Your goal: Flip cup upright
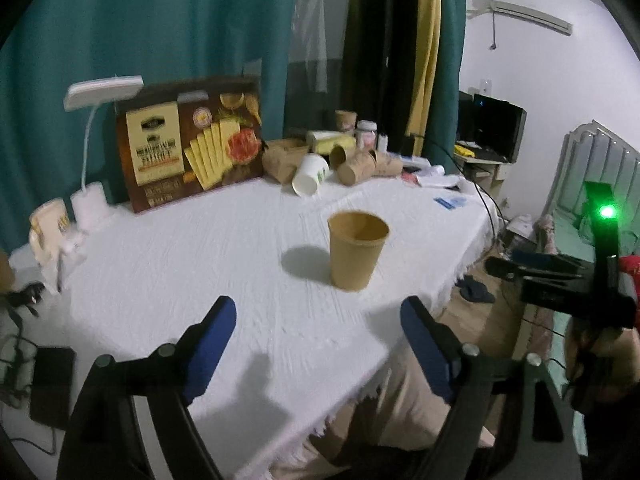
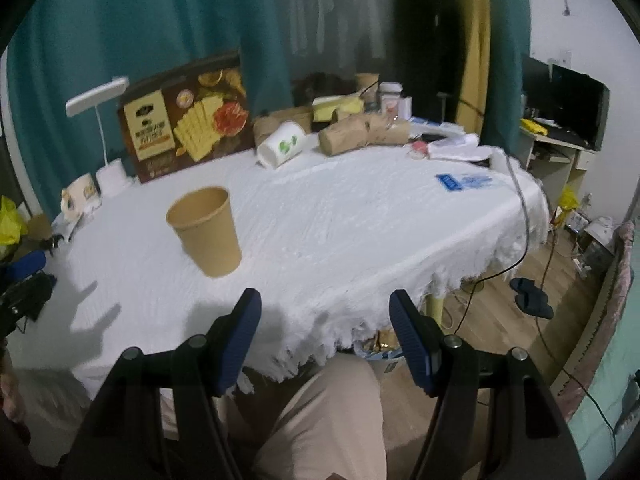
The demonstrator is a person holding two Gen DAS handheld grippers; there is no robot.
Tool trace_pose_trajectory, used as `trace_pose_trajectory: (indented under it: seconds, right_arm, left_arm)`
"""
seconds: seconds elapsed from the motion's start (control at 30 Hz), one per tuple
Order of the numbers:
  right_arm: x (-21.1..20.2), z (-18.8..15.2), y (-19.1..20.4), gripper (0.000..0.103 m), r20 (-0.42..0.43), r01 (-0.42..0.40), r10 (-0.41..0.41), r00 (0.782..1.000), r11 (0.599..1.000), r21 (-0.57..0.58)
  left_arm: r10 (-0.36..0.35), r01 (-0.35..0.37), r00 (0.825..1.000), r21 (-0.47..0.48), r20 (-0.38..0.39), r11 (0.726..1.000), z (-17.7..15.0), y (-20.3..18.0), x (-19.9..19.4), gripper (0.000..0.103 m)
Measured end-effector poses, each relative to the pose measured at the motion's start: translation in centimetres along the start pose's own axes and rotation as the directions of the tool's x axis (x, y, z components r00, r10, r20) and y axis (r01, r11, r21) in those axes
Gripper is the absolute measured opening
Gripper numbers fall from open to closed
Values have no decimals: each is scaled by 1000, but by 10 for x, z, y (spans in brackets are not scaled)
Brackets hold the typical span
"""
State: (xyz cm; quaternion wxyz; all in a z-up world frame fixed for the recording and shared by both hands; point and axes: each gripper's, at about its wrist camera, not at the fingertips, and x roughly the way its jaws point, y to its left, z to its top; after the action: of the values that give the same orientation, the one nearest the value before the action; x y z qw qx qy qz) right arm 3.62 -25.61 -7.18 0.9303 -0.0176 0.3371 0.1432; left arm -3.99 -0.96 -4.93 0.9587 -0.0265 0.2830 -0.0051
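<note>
A brown paper cup (image 1: 356,254) stands upright, mouth up, on the white tablecloth (image 1: 200,264). It also shows in the right wrist view (image 2: 208,232). My left gripper (image 1: 318,328) is open and empty, held back from the cup near the table's front edge. My right gripper (image 2: 325,320) is open and empty, over the table's front edge and to the right of the cup. The right gripper's body shows at the right of the left wrist view (image 1: 580,280) with a green light.
At the back stand a cracker box (image 1: 192,140), a white desk lamp (image 1: 100,92), a tipped white cup (image 1: 310,174) and several lying brown cups (image 1: 360,166). A blue card (image 2: 460,181) lies at right. A cable (image 2: 524,216) hangs over the table's right edge.
</note>
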Motion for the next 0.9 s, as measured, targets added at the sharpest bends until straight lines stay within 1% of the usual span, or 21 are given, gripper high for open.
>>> trace_pose_trajectory:
  seconds: [0.07,0.17,0.23,0.3,0.37,0.5,0.63,0.73,0.83,0.9]
  right_arm:
    - [-9,6,-3,64,18,4,-4,1000,1000,5]
    - [-25,16,-6,64,46,7,-8,999,1000,12]
    - [-36,22,-7,64,71,12,-12,997,1000,9]
    - [-46,28,-7,64,95,12,-13,995,1000,10]
    - [-54,33,-6,64,114,12,-13,993,1000,9]
    - [-76,46,-2,64,171,12,-11,985,1000,-1]
    - [-102,57,7,64,232,15,-10,973,1000,-21]
    - [-117,62,12,65,267,19,-10,964,999,-32]
    - [-131,67,17,69,297,23,-11,955,999,-38]
    - [-139,69,20,70,315,25,-10,949,999,-42]
  left_arm:
    - [10,-10,1000,6,25,1000,8,-4,-3,85]
    - [-3,2,999,20,51,1000,18,-8,-8,85]
    - [24,-28,996,43,80,999,24,-13,-13,85]
    - [61,-70,990,70,126,995,32,-19,-19,85]
    - [59,-74,984,82,168,994,39,-22,-26,85]
    - [68,-91,967,83,246,992,55,-23,-42,85]
    - [74,-99,945,63,318,993,66,-17,-59,91]
    - [79,-103,929,47,361,994,71,-12,-72,93]
    - [76,-99,918,40,389,994,73,-9,-81,96]
    - [71,-94,911,35,406,995,74,-7,-86,96]
